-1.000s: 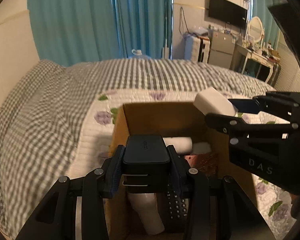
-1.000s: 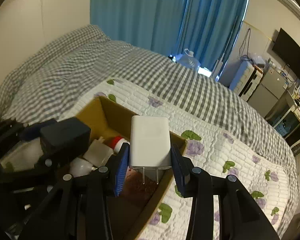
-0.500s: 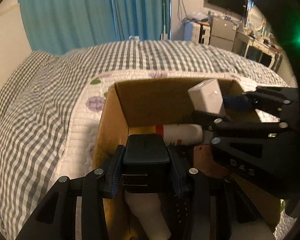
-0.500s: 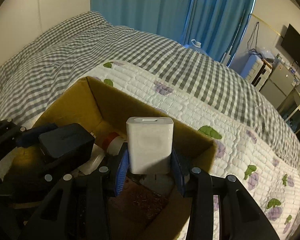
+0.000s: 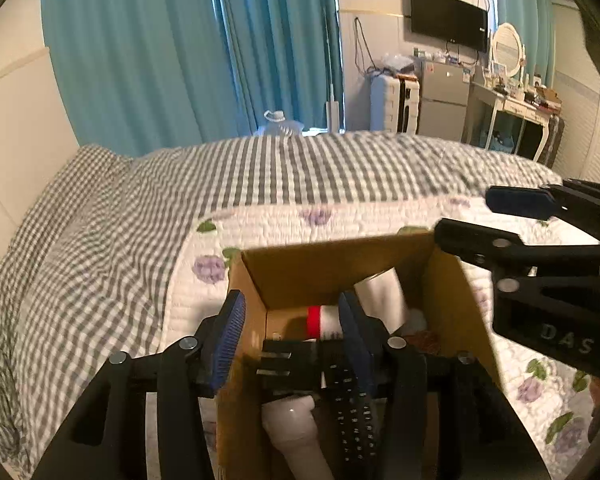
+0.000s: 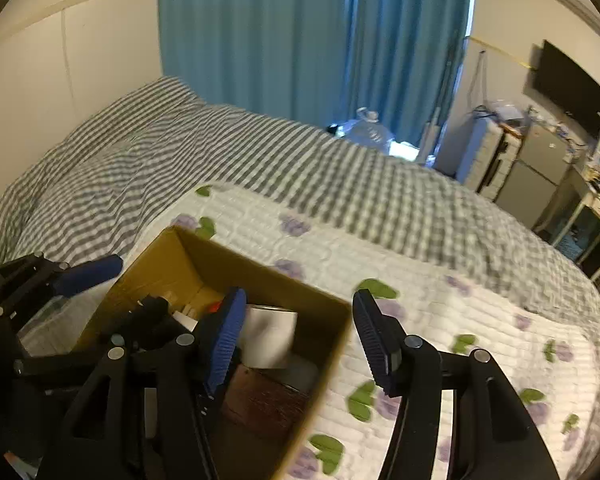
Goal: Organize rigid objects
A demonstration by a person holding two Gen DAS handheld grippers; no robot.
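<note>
Lettering "DAS" on right hand-held gripper (image 5: 500, 216) — spread.

A home bedroom: checked-quilt bed (image 5: 180, 216), teal curtains (image 5: 180, 48), wall television (image 5: 448, 18), vanity mirror (image 5: 508, 50).

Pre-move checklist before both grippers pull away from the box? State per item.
1. Left gripper jaws apart, holding nothing: ok.
2. Right gripper jaws apart, holding nothing: ok.
3. Black charger inside the box: ok, though it looks mid-drop, prongs toward the camera.
4. White charger inside the box: ok, lying against the far wall.
5. Both chargers settled and at rest: cannot tell, the frames are blurred.
6. Right gripper clear of the box wall: not ok, its jaws straddle the near right wall, so lift straight up.
</note>
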